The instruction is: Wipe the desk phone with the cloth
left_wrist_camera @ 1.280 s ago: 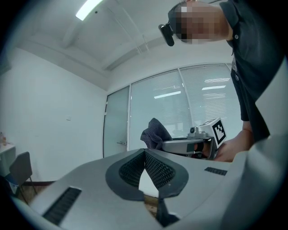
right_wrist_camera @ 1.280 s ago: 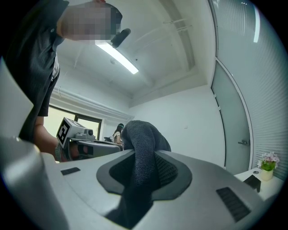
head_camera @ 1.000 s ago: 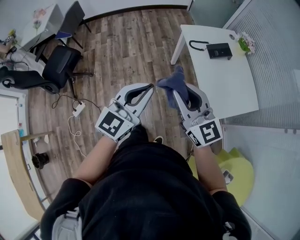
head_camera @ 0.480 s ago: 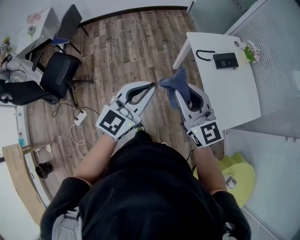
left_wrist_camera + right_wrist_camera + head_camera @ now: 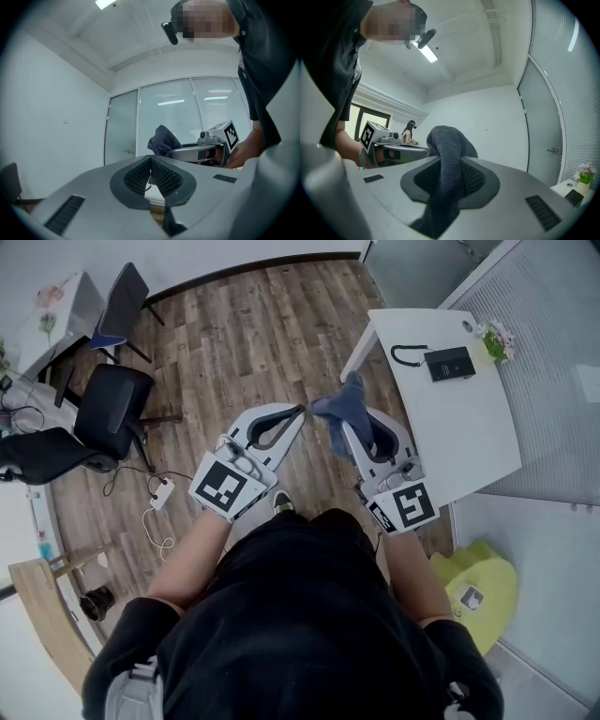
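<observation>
The black desk phone [image 5: 449, 363] lies on a white table [image 5: 469, 437] at the right of the head view, with its curved black handset [image 5: 405, 354] beside it. My right gripper [image 5: 339, 423] [image 5: 450, 161] is shut on a dark blue-grey cloth [image 5: 342, 401] [image 5: 447, 145], which bunches above the jaws. It is held in the air over the wooden floor, short of the table's corner. My left gripper [image 5: 302, 412] [image 5: 150, 159] hangs just left of it, shut with nothing in it. In the left gripper view the cloth [image 5: 161, 139] shows ahead.
A small pot of flowers [image 5: 495, 337] stands at the table's far edge. Black office chairs [image 5: 112, 399] and a white power strip [image 5: 161, 491] with its cable are on the floor at left. A yellow-green object [image 5: 473, 592] lies by the glass wall at right.
The table and phone have slid a little lower in the head view, so I am slightly closer to them. Both grippers keep their pose, and the cloth stays gripped.
</observation>
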A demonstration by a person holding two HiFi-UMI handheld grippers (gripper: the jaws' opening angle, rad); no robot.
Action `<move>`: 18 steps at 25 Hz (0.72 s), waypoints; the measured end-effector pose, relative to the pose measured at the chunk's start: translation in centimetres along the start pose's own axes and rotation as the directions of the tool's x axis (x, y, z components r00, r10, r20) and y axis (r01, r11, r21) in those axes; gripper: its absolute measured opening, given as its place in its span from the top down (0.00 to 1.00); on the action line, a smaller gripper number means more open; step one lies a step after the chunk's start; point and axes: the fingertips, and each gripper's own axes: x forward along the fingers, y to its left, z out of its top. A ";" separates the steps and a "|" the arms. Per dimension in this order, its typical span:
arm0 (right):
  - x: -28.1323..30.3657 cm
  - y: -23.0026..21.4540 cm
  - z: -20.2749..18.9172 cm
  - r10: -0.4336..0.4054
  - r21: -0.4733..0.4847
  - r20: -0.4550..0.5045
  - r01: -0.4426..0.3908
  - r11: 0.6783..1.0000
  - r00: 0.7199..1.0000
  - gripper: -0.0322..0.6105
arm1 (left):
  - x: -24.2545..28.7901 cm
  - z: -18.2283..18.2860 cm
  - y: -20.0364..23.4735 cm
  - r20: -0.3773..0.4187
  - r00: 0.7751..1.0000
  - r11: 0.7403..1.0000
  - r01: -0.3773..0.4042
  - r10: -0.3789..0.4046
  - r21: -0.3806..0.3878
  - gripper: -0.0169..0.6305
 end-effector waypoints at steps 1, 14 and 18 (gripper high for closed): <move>0.2 0.0 -0.1 -0.004 -0.013 -0.009 0.004 1.000 1.000 0.78 | 0.0 -0.2 0.2 -0.007 1.000 1.000 0.007 -0.006 0.004 0.96; 2.7 -4.5 -0.6 -0.009 -0.010 -0.004 0.009 1.000 1.000 0.78 | 3.7 -1.0 3.6 -0.017 1.000 1.000 -0.020 0.020 -0.008 0.96; 3.8 -7.3 -0.7 0.001 -0.002 0.008 -0.001 1.000 1.000 0.78 | 6.2 -1.0 5.1 -0.025 0.999 1.000 -0.028 0.028 0.015 0.96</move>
